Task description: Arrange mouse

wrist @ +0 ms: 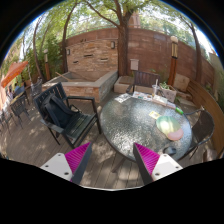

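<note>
I can't pick out the mouse with any certainty from here; the likeliest candidate is a small dark shape lying on the round glass table, toward its far edge, but it is too small for me to be sure of. If that is it, I'd expect a light, rigid plastic shell with a smooth, rounded back that could slip out of a loose pinch, so I judge the safest hold to be across its two long sides, low down near the base, with my pads square to them. Beside that shape, nearer the right-hand edge of the tabletop, sits a pale, faintly greenish rounded object whose nature I can't tell, and a few lighter bits lie around the far rim. My gripper hangs well short of the table's near edge with its fingers spread wide apart and nothing between the pink pads. To the left of the table stands a dark metal chair on the wooden decking. Beyond are a stone block or outdoor fireplace, a brick wall and trees overhead.
</note>
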